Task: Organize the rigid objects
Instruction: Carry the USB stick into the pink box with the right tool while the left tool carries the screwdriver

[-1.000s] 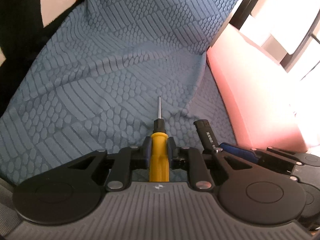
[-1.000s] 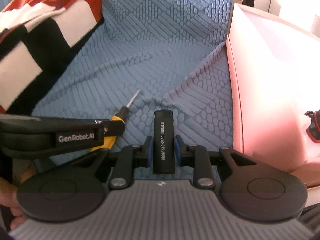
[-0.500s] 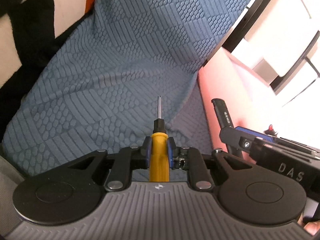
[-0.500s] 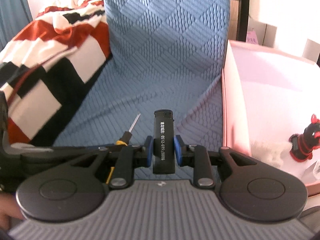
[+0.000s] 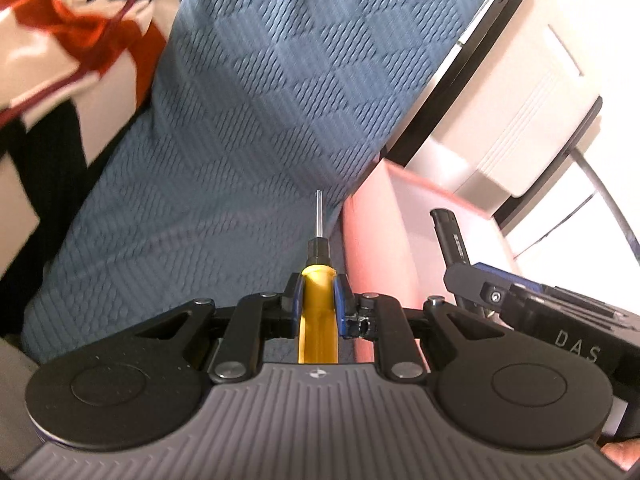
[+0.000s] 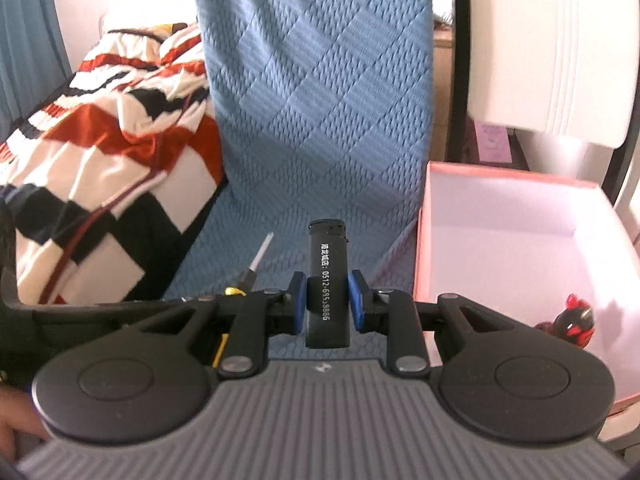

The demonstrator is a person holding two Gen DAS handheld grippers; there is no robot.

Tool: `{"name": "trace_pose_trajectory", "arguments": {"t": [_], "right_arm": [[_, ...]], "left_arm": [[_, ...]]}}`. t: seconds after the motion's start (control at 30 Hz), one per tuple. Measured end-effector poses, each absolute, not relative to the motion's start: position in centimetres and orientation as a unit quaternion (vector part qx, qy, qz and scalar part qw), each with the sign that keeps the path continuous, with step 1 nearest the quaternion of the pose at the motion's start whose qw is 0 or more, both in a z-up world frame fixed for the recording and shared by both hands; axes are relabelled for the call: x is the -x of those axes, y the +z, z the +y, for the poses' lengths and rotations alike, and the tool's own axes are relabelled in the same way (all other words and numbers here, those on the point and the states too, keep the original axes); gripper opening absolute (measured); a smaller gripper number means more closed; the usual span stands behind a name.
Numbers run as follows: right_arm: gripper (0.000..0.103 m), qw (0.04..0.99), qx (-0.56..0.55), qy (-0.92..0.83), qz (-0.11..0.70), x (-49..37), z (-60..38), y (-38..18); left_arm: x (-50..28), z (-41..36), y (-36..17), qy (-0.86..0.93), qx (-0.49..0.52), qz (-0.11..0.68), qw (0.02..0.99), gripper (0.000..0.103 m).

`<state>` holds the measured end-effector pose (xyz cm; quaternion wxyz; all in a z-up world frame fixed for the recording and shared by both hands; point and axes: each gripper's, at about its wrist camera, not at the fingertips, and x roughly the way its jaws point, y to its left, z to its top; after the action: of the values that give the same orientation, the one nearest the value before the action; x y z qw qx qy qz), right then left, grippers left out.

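While left gripper (image 5: pixel 318 296) clamps screwdriver (image 5: pixel 318 320) by yellow handle, shaft points forward over blue quilt (image 5: pixel 240 140). Right gripper (image 6: pixel 328 298) clamped on black lighter (image 6: pixel 327 284) (white digits along body), held upright above quilt, just left of pink box (image 6: pixel 520 224). Small red-black toy (image 6: pixel 572 318) lies in box. Striped blanket (image 6: pixel 100 148) on left.
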<state>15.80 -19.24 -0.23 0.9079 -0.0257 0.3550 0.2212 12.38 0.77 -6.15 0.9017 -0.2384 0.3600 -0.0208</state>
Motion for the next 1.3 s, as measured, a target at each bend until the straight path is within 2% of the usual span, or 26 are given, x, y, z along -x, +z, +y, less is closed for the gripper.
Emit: {"name": "trace_pose_trajectory", "arguments": {"t": [0.43,0.7,0.9,1.3], "right_arm": [[0.026,0.924,0.005,0.201,0.324,-17.4,-24.2,4.7],[0.026,0.930,0.001,0.175,0.324,-18.3,-29.3,5.6],[0.026,0.929,-0.006,0.149,0.340,-19.2,-32.9,4.1],[0.026,0.898,-0.016,0.145,0.414,-21.0,-36.4,-3.5]], "left_arm": [[-15.5,-4.5,0.0,-0.049,0.221,0.334,0.915,0.019],[-18.0,-9.7,1.2,-0.081,0.213,0.327,0.917,0.019],[-20.0,-14.1,-0.6,-0.098,0.210,0.339,0.912,0.019],[-23.1,-19.6,-9.1,-0.092,0.182,0.412,0.888,0.019]]}}
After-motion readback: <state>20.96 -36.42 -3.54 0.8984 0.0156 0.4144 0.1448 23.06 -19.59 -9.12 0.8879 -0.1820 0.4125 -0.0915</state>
